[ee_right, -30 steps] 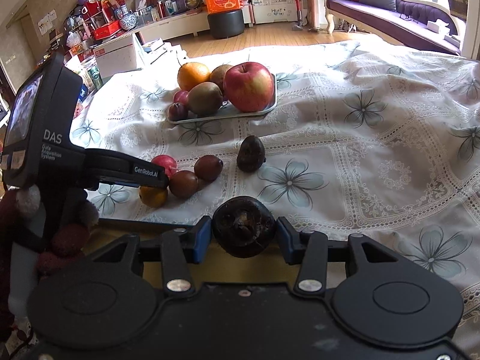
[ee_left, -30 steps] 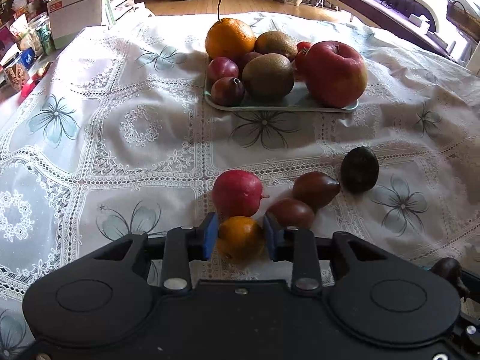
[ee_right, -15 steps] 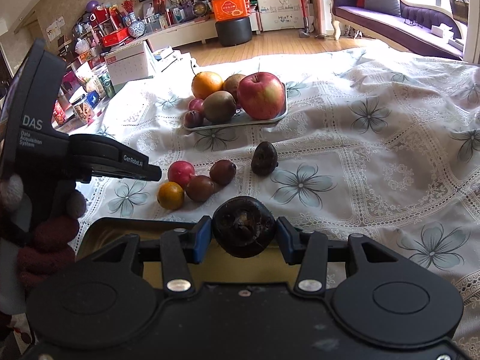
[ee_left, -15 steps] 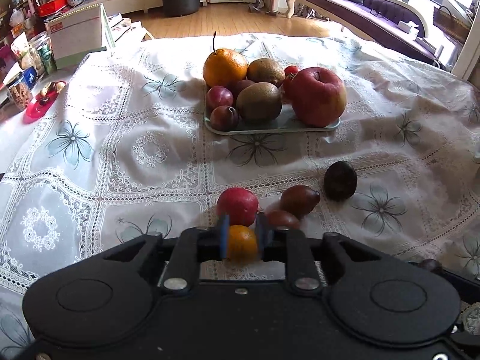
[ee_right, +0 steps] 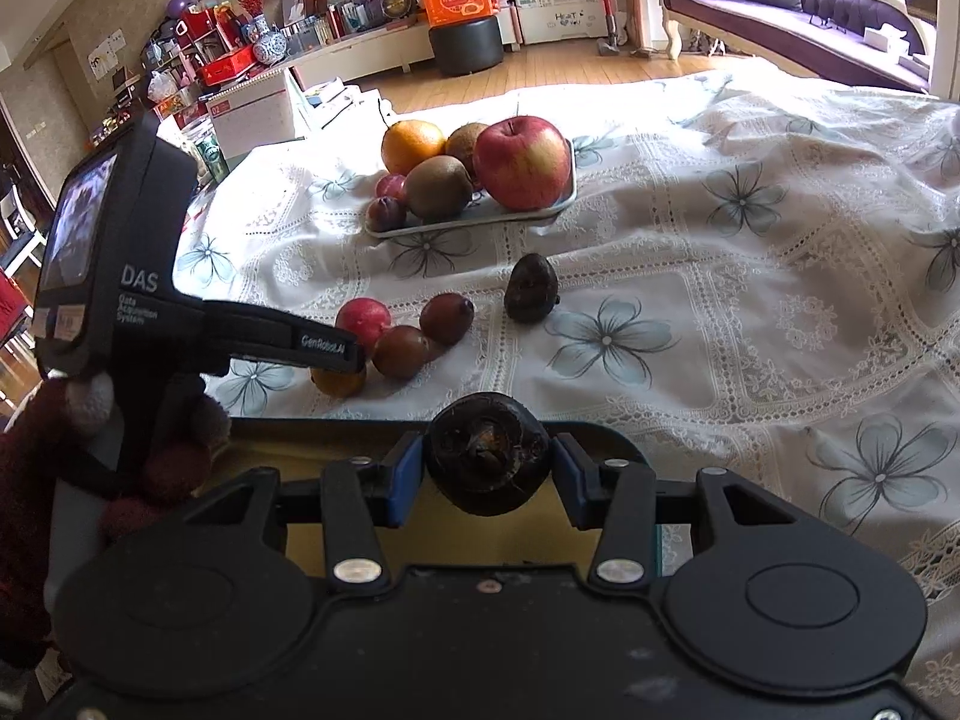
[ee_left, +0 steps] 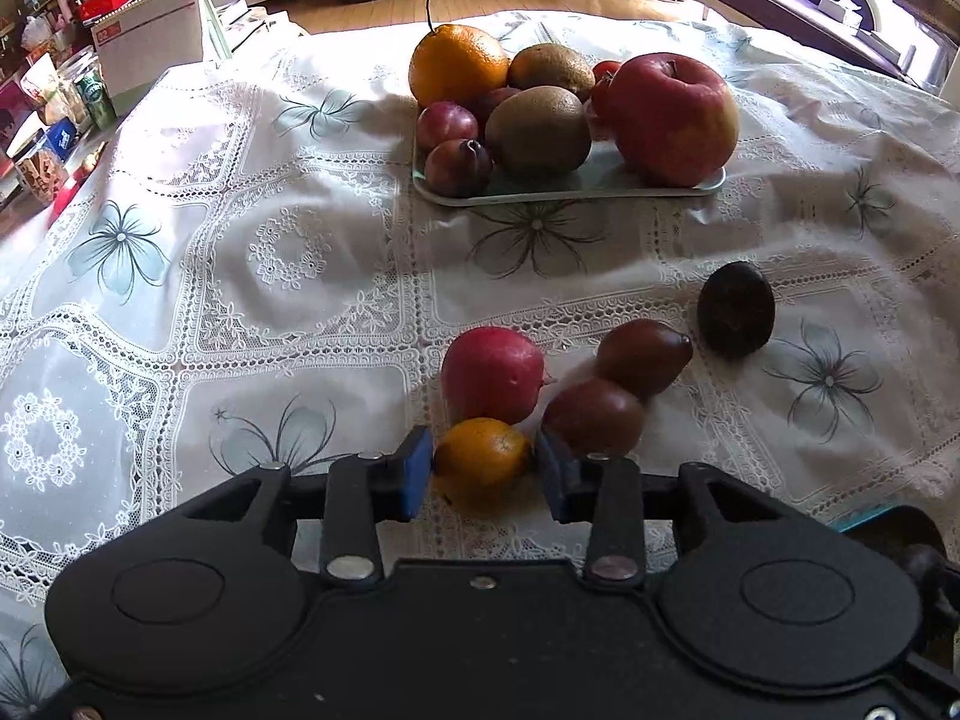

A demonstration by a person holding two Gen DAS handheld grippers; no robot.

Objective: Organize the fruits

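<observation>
My left gripper is open around a small orange that rests on the lace tablecloth; the left pad touches it and a gap shows at the right pad. Just beyond lie a red fruit, two brown-red fruits and a dark round fruit. My right gripper is shut on a dark round fruit, held over a shallow tray near the table's front edge. The left gripper also shows in the right wrist view.
A pale green tray at the back holds an orange, two kiwis, plums and a large red apple. Cardboard boxes and clutter stand beyond the table's left edge. A purple sofa stands at the far right.
The left gripper pulled back with its jaws narrowed on the small orange, then came forward again with the jaws wider. The right gripper kept its dark fruit and barely moved.
</observation>
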